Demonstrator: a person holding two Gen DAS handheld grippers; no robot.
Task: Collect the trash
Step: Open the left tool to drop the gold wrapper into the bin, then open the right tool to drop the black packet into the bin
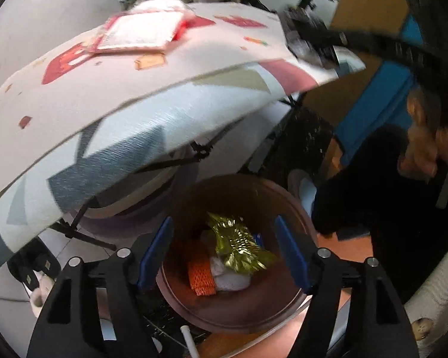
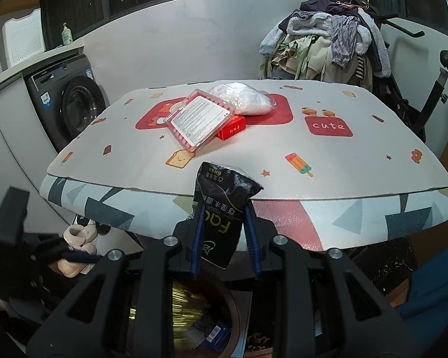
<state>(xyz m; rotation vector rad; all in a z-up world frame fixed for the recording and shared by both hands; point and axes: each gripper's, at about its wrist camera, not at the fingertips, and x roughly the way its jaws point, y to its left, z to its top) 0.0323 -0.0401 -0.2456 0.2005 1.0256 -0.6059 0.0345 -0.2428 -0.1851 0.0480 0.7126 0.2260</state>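
1. Laundry-room setting: a front-loading washing machine (image 2: 71,110) stands at the left under a counter that carries a pump bottle (image 2: 66,34); a heap of clothes (image 2: 325,47) rises behind the table at the right.
2. Work surface: a folding table (image 2: 283,149) covered with a cartoon-print mat; a geometric-print cloth hangs over its near edge.
3. Items on the table, left to right: a pink-striped flat package (image 2: 201,119) lying partly on a small red box (image 2: 231,128), and a clear bag of white material (image 2: 242,98) just behind them.
4. Left gripper (image 1: 225,250): jaws spread wide, nothing between the blue pads (image 1: 156,253). It hangs directly above a round brown trash bin (image 1: 254,313) standing on the floor beside the table.
5. Bin contents, in the left wrist view: a crumpled gold foil wrapper (image 1: 239,244) on top, an orange patterned piece (image 1: 201,277) at the left, white crumpled material (image 1: 230,277) beneath the foil, and a small blue item (image 1: 258,238) partly hidden.
6. Right gripper (image 2: 224,223): jaws clamped on a black tissue packet (image 2: 221,205), with its printing upside down. The packet is held in front of the table's near edge, above the bin (image 2: 233,313).
7. Left gripper body (image 2: 12,238) appears at the left edge of the right wrist view, near a pair of pale slippers (image 2: 80,235) on the floor.
8. The left wrist view is motion-blurred; fine detail on the tabletop is unreadable there.
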